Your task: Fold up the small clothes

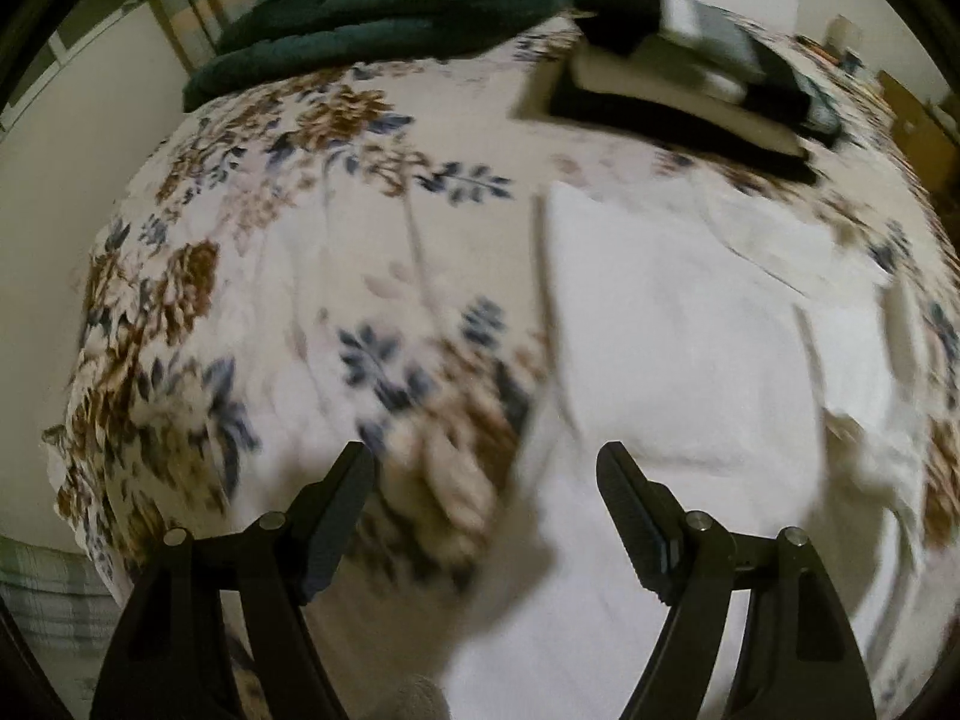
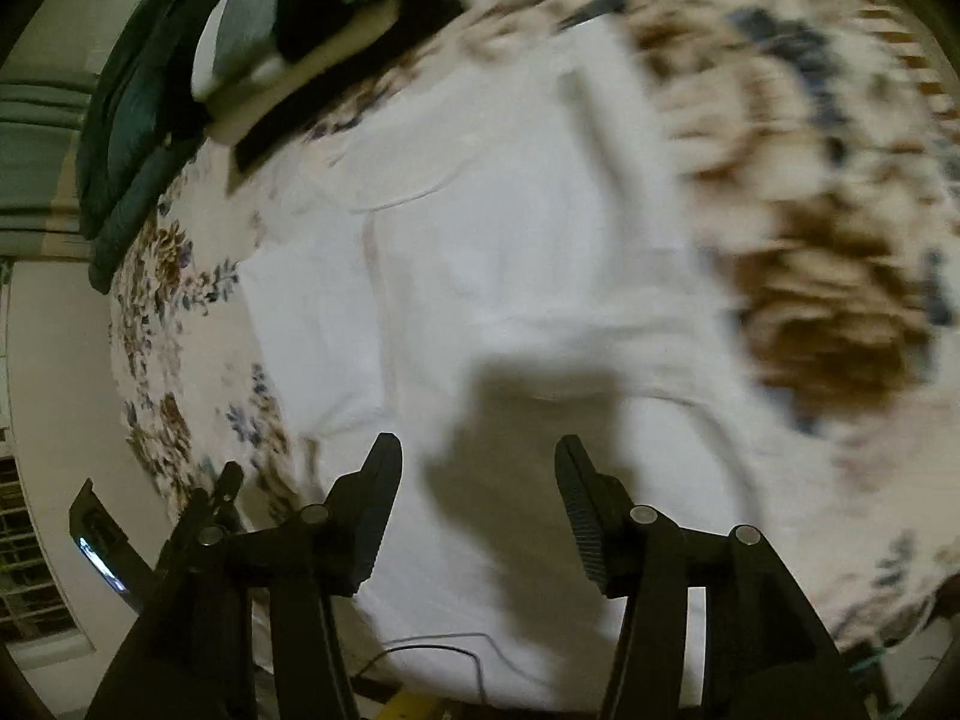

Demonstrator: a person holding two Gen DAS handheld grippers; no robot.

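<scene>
Spread wide and empty, the left tool (image 1: 486, 480) and right tool (image 2: 478, 474) hover over a white garment (image 1: 690, 360) lying flat on the floral bed (image 1: 252, 276). Folded clothes (image 1: 690, 84) are stacked beyond; this piece looks barely begun.

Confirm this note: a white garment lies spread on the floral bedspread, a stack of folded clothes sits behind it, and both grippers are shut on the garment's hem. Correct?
Not quite. The left gripper and right gripper are both open and hold nothing, as each wrist view shows. The rest stands: the white garment lies spread on the floral bedspread, with the stack of folded clothes behind it.
</scene>
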